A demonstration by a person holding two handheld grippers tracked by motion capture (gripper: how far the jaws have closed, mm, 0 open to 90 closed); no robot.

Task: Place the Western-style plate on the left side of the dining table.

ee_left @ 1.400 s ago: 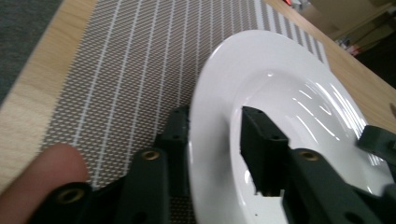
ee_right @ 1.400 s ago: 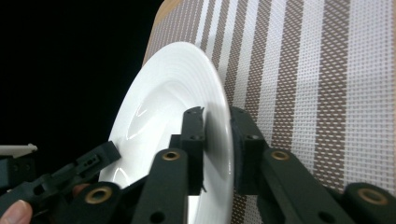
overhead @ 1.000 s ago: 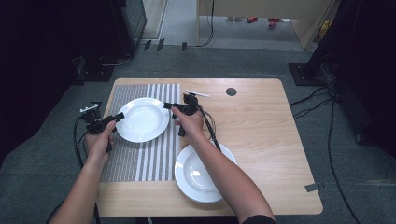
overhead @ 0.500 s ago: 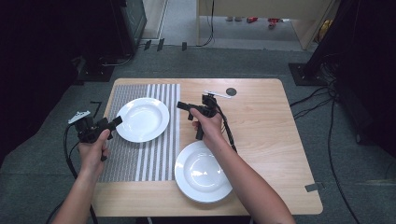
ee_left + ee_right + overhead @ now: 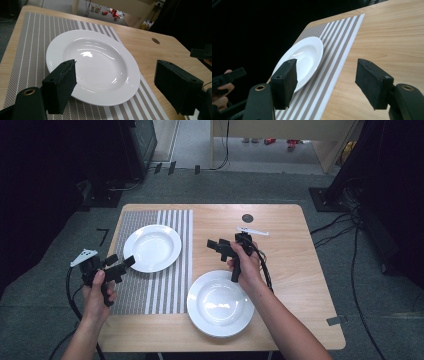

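Lying clear of fingers (image 5: 60,87): plate (image 5: 100,65)

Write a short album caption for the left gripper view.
Open left gripper hovering at the near rim of a round white ceramic plate on a striped placemat.

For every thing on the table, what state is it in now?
Far plate: empty, upright, on the striped mat.
Near plate: empty, upright, on bare wood.
Left claw: open, holds nothing.
Right claw: open, holds nothing.
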